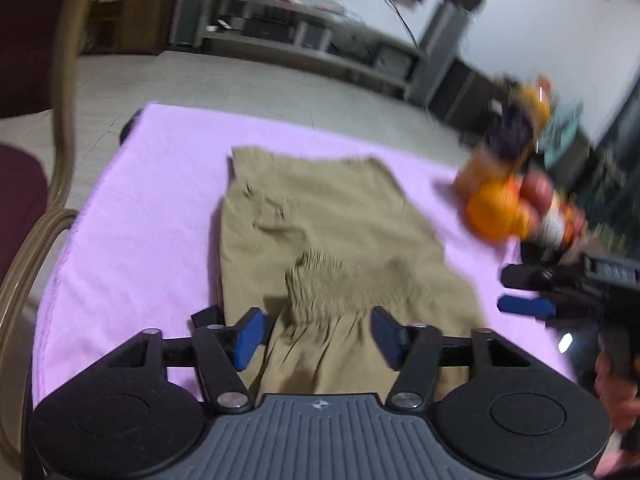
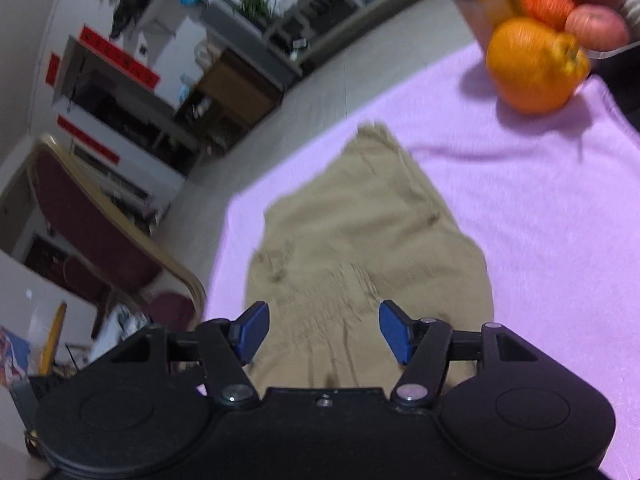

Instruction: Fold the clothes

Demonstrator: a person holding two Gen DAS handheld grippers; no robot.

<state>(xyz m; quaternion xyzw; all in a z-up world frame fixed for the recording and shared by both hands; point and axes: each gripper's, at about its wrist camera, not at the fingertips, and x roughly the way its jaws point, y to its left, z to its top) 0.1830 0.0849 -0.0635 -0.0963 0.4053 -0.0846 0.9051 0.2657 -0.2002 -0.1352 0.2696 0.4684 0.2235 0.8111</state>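
Pink cloth (image 1: 132, 216) is covering the table, with tan shorts (image 1: 332, 232) lying at the centre of both frames, partly folded, the gathered waistband nearest. Fruit (image 2: 532, 64) is sitting at the upper right. Both grippers, left (image 1: 318, 338) and right (image 2: 324, 330), are tilting downward over the waistband with fingers (image 1: 250, 336) spread, gripping nothing. Judging by this, the next fold is calling for a fresh pinch on an edge.

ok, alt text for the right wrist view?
Open right tongs hover over tan folded shorts lying on a pink cloth. Oranges and apples sit at the cloth's far right corner; a maroon chair stands left.
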